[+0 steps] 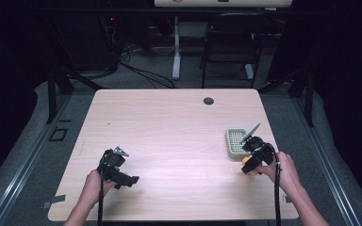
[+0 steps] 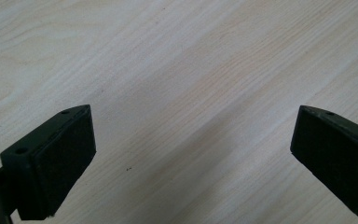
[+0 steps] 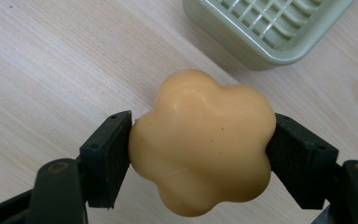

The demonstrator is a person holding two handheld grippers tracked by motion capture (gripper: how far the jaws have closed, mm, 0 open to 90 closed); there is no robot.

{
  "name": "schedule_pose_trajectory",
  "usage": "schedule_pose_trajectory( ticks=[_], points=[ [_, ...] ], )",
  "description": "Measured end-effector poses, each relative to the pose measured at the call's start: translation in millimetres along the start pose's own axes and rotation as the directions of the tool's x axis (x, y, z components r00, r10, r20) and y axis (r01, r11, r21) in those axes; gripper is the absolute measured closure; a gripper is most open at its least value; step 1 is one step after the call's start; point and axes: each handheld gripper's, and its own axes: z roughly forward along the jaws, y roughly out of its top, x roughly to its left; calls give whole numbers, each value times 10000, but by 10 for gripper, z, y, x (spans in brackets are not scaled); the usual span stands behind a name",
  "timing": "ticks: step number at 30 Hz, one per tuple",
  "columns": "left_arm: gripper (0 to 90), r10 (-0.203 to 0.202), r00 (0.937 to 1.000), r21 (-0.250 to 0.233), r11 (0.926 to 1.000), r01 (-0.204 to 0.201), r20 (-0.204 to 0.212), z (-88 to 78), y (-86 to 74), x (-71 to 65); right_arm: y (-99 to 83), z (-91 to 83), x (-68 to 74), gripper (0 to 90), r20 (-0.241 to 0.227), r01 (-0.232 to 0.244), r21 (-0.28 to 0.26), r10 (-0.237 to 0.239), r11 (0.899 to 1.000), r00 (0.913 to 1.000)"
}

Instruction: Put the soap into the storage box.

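Soap, flower-shaped and pale yellow-orange (image 3: 203, 142), sat pinched between the two black pads of the right gripper (image 3: 200, 149), one pad pressed on each side of it, and the grip looked firm. In the high view the right gripper (image 1: 253, 157) was near the right edge of the wooden table (image 1: 169, 141), held in the person's right hand (image 1: 278, 169), with the soap (image 1: 250, 165) showing as a small orange spot just under the black body. Right beside it, on the far side, stood the pale green soap dish (image 1: 235, 141) with its slotted grid; in the right gripper view the dish (image 3: 265, 28) was at the top, near the soap but apart from it, with bare wood between them. Whether the soap was resting on the table or lifted just clear of it, I could not tell. Over on the other side, the left gripper (image 1: 118, 167) was in the person's left hand (image 1: 96, 183), near the front left part of the table, well apart from the soap and dish. Its jaws were spread wide with nothing between them, and the left gripper view showed just light wood grain (image 2: 191, 93) in the gap. A small dark round cable port (image 1: 209, 100) marked the far edge of the tabletop
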Motion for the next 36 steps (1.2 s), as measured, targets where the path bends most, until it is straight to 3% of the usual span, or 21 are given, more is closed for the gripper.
schedule_pose_trajectory(
  ticks=[3,13,14,16,17,23,27,29,36],
  points=[
    [0,3,10000,-3,10000,-3,2,0,1,-1,10,2,1,266,17,-250,-353,251,9991,9997],
    [0,-1,10000,-3,10000,1,12,1,0,2,99,-58,-37,266,46,-75,-125,75,9999,10000],
    [0,-4,10000,-4,10000,4,14,2,0,2,105,-36,-32,266,-36,-312,-466,311,9984,9995],
    [0,-5,10000,-2,10000,5,19,2,0,2,123,-51,-37,266,47,-217,-302,219,9993,9997],
    [0,2,10000,-2,10000,-2,14,2,-1,2,123,-24,-29,266,-72,-491,-719,487,9962,9988],
    [0,0,10000,-1,10000,0,17,4,0,1,195,-88,-81,266,130,86,77,-87,9999,9999],
    [0,6,10000,3,10000,-6,6,3,0,0,203,-80,-83,266,44,-258,-375,259,9990,9997],
    [0,7,10000,2,10000,-7,6,3,0,0,214,-100,-96,266,61,-140,-200,142,9997,9999],
    [0,5,10000,8,10000,-5,21,5,1,0,255,-118,-132,266,55,-353,-402,355,9986,9994]
  ],
)
